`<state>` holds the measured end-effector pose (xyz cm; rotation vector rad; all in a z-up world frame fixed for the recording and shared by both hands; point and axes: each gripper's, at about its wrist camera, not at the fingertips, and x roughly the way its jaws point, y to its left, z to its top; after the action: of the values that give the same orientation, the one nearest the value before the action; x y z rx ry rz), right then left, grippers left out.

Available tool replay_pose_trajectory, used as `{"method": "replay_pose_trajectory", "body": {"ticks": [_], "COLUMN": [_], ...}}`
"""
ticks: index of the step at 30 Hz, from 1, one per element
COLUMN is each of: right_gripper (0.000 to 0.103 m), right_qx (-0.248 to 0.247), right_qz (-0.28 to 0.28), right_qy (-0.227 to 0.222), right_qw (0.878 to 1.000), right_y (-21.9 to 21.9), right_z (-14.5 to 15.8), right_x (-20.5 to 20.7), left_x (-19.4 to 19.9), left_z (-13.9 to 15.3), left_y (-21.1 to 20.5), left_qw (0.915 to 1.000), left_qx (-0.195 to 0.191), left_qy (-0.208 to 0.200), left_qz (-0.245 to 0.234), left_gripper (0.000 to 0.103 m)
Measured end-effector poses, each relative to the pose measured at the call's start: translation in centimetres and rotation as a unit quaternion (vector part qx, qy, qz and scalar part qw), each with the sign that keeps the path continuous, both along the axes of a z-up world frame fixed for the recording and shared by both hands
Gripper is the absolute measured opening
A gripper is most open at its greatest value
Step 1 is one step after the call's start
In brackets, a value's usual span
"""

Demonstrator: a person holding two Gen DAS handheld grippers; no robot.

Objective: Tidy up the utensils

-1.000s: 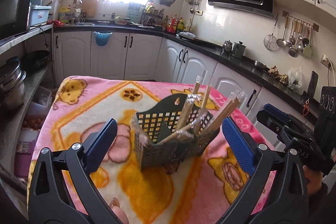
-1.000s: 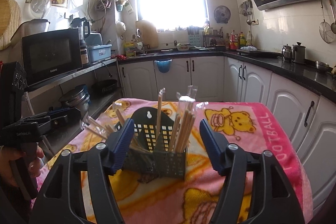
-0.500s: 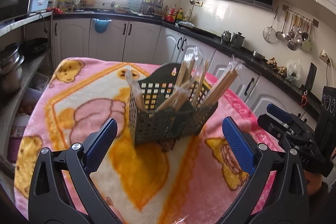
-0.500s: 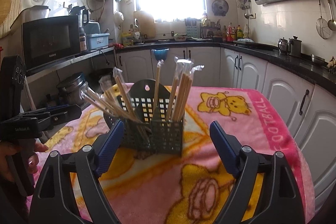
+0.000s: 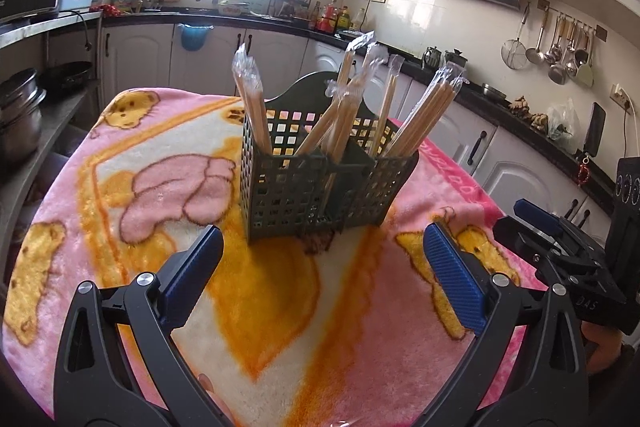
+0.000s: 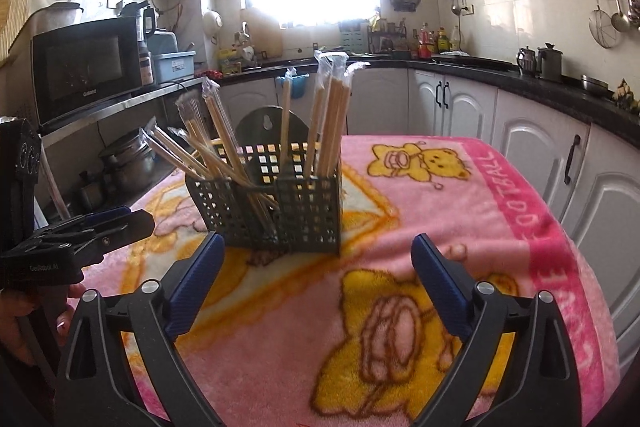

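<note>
My left gripper point(image 5: 322, 267) hangs released; my right gripper point(image 6: 318, 269) is opening, nothing between its jaws. The utensil basket point(image 5: 320, 187) of what look like wrapped chopsticks point(image 6: 328, 115) stands just ahead of both on the blanket point(image 6: 460, 211).

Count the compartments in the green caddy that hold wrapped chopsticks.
3, though the walls hide part of the inside. In the left wrist view the caddy holds one bundle in its left compartment, several in the middle and one bundle on the right.
</note>
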<state>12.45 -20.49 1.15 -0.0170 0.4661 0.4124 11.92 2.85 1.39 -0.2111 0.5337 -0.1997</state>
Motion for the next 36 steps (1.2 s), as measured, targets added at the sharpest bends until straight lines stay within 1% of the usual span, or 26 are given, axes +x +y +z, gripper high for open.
{"method": "replay_pose_trajectory", "body": {"ticks": [6, 9, 12, 19, 24, 29, 33, 36], "right_gripper": [0.095, 0.095, 0.096, 0.096, 0.096, 0.096, 0.096, 0.096], "right_qx": [-0.017, -0.018, -0.013, -0.006, 0.007, 0.022, 0.030, 0.032], "right_qz": [-0.007, -0.009, -0.012, -0.020, -0.025, -0.033, -0.042, -0.044], "right_qy": [-0.002, 0.001, 0.004, -0.008, -0.041, -0.083, -0.118, -0.125], "right_qw": [1.000, 1.000, 1.000, 1.000, 0.999, 0.996, 0.992, 0.991], "right_y": [-0.2, -0.1, -0.3, -0.4, -0.6, -1.0, -1.3, -1.3], "right_z": [-1.2, -1.8, -2.4, -3.5, -3.5, -2.9, -2.6, -2.6], "right_x": [-0.6, -0.8, -1.0, -1.7, -2.4, -3.6, -4.5, -4.8], "left_x": [-0.4, -0.8, -1.2, -1.8, -2.4, -2.9, -2.9, -2.9], "left_z": [-0.9, -1.4, -1.7, -2.3, -2.3, -1.9, -2.0, -2.0], "left_y": [-0.1, -0.4, -0.8, -1.0, -1.5, -1.5, -1.5, -1.5], "left_qw": [1.0000, 0.9999, 0.9995, 0.9985, 0.9963, 0.9936, 0.9925, 0.9922], "left_qx": [0.001, 0.010, 0.021, 0.026, 0.041, 0.042, 0.045, 0.046], "left_qy": [-0.001, -0.007, -0.020, -0.043, -0.072, -0.101, -0.107, -0.109], "left_qz": [0.006, 0.008, 0.013, 0.022, 0.023, 0.028, 0.038, 0.040], "left_gripper": [0.092, 0.092, 0.092, 0.092, 0.092, 0.092, 0.092, 0.092]}}
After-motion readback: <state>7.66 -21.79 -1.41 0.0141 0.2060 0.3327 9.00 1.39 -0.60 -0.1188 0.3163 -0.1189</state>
